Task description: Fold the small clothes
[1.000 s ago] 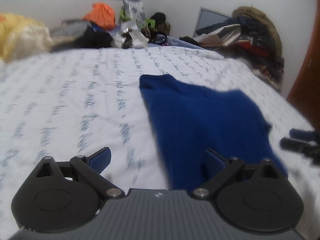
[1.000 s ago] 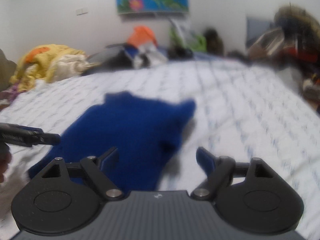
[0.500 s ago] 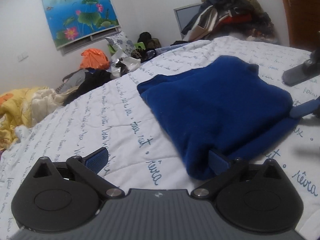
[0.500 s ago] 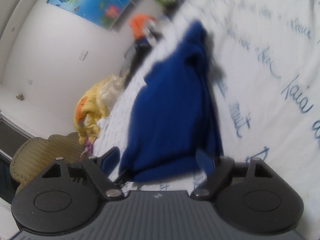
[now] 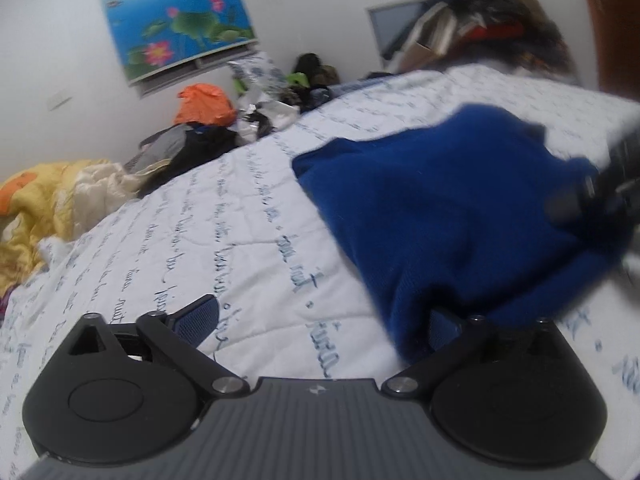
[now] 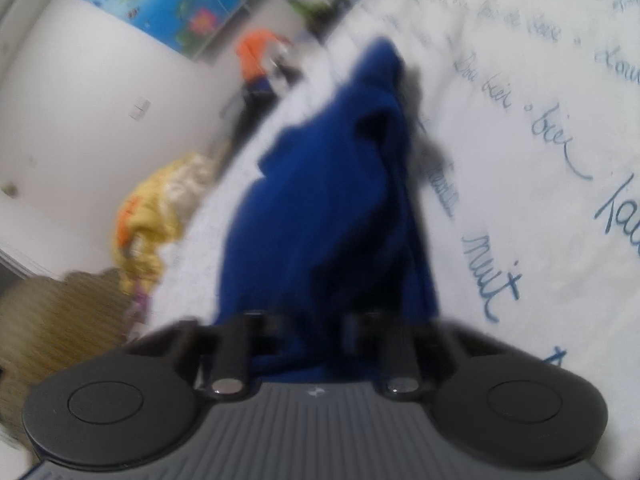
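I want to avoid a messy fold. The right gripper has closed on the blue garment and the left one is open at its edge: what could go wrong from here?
1. The left gripper is open, with one finger under the blue garment; a lift now would likely be one-sided and skew the fold.
2. The right gripper seems to pinch bunched cloth, so it may hold several layers.
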